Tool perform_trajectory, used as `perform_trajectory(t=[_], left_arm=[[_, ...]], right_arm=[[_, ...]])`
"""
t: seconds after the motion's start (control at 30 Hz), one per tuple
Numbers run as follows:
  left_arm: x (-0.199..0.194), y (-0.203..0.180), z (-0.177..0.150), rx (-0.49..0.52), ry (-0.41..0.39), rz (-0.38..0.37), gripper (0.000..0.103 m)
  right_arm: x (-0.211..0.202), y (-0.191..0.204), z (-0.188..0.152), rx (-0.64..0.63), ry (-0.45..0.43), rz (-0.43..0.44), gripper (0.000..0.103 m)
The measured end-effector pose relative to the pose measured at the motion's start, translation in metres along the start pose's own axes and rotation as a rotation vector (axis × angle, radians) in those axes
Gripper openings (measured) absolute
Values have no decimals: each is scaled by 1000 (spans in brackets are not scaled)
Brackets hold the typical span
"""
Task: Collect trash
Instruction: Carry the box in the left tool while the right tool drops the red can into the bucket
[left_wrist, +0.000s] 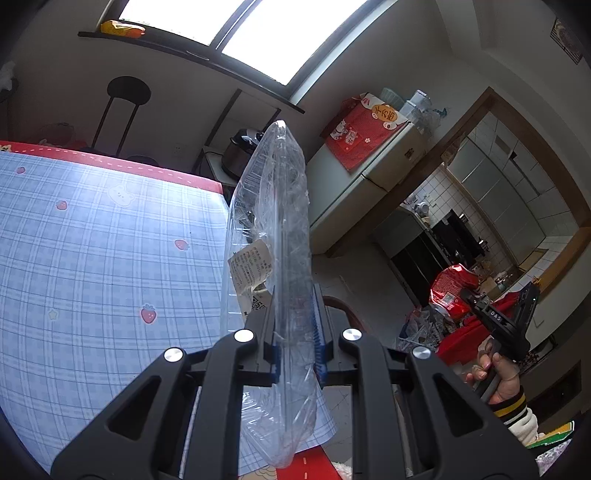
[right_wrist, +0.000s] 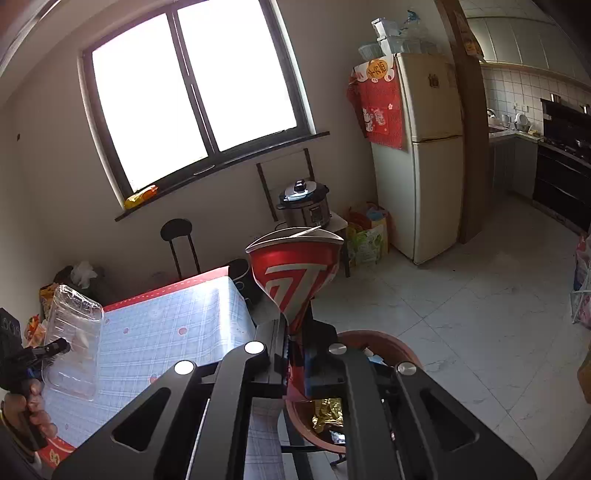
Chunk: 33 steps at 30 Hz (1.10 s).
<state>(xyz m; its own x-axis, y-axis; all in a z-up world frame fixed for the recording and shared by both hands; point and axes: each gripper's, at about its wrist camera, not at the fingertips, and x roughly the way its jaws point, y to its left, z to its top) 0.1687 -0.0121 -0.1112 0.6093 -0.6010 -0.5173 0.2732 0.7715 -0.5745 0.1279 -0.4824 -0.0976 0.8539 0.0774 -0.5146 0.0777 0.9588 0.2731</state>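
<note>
Two pieces of trash, one per gripper. The left gripper (left_wrist: 295, 332) clamps one clear plastic tray (left_wrist: 271, 236), rising mid-frame. The right gripper (right_wrist: 295, 350) pinches one flattened red paper cup (right_wrist: 291, 273) above what seems a bin (right_wrist: 388, 343), lower centre.

Two handheld grippers: left gripper (left_wrist: 295, 332) and right gripper (right_wrist: 295, 347). One clear plastic tray (left_wrist: 269, 229), one flattened red paper cup (right_wrist: 295, 273), one checked table (left_wrist: 103, 229). At 12 o'clock one window (right_wrist: 192, 96); at 1 o'clock one fridge (right_wrist: 428, 147), one cooker (right_wrist: 304, 203); at 5 o'clock one red bin (right_wrist: 384, 343).
</note>
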Motion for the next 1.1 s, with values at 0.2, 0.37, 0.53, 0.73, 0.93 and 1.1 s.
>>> perform_trajectory(t=[0.2,0.37,0.53,0.73,0.93,1.1], left_arm=[[16,-27,-10,16,4,0,18],[16,-42,-20,24,-10,11,18],[6,-46,-27,13,-43,36,18],[2,-46,-33,-11,-51,69,18],[6,-56,-30,10,-38,70,18],[20,-65,-24,41,-11,41,18]], right_arm=[[1,-31,-5,26,5,6,6],[11,-46,-2,29,20,25,6],[30,-51,2,32,51,52,6],[54,-52,2,39,94,78,21],[53,-54,0,63,75,79,52],[38,-60,-1,73,50,28,81]])
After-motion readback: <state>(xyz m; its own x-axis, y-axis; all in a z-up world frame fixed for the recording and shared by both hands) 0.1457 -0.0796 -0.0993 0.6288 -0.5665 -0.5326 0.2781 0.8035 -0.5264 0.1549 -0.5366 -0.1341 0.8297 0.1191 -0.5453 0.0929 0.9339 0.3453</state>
